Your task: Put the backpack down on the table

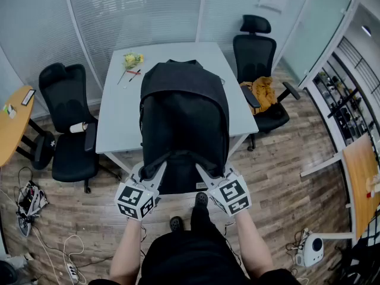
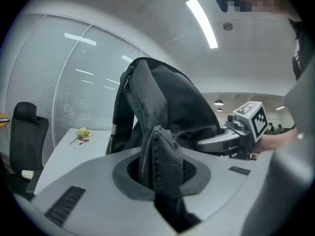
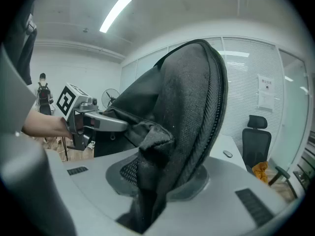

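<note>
A large black backpack (image 1: 184,120) hangs upright over the near edge of the white table (image 1: 119,111); whether it touches the tabletop I cannot tell. My left gripper (image 1: 159,170) is shut on a fold of the backpack's fabric (image 2: 160,156) at its lower left. My right gripper (image 1: 205,172) is shut on a fold of the fabric (image 3: 152,151) at its lower right. In the left gripper view the right gripper (image 2: 236,134) shows beside the bag. The left gripper (image 3: 86,119) appears in the right gripper view.
Yellow flowers (image 1: 132,60) and a red pen (image 1: 134,73) lie at the table's far left. Black office chairs stand left (image 1: 68,123) and right (image 1: 256,70) of the table, the right one with an orange garment (image 1: 261,91). A wooden desk (image 1: 12,123) sits at far left.
</note>
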Tool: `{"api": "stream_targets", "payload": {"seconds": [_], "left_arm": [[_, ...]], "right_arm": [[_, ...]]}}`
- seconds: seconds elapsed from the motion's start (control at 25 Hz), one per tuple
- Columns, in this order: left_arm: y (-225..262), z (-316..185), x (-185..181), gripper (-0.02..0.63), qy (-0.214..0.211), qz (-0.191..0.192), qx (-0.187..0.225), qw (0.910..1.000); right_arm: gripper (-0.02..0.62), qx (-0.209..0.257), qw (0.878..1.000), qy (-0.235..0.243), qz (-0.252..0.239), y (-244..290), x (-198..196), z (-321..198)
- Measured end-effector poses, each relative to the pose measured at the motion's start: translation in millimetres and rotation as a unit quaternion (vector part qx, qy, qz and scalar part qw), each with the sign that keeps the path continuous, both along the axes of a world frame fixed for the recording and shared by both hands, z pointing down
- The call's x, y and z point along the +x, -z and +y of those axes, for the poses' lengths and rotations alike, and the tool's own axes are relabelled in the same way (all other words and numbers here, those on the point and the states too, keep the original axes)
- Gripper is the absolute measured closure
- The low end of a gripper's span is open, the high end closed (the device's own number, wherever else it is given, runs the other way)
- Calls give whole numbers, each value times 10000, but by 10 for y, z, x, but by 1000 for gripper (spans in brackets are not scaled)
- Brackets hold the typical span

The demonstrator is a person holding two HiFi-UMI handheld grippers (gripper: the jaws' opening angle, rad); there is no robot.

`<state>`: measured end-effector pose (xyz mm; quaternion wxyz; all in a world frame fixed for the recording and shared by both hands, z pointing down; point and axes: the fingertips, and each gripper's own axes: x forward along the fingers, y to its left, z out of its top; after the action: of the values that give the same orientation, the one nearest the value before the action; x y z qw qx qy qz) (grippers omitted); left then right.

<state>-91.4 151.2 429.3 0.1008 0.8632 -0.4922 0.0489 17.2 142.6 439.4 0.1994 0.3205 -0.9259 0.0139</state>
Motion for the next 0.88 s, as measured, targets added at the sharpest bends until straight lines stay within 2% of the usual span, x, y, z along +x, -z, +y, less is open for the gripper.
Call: {"api": "stream_targets", "payload": {"seconds": [0.32,0.88], "left_arm": [[-58,50,-30,543,13,3,-9,10000],[-2,42,-41,541,-16,21,46,10000]], "right_arm": [[508,53,9999,-79,110,-63,-31,48],[502,46,10000,-9,-11,4,-34,48]]}}
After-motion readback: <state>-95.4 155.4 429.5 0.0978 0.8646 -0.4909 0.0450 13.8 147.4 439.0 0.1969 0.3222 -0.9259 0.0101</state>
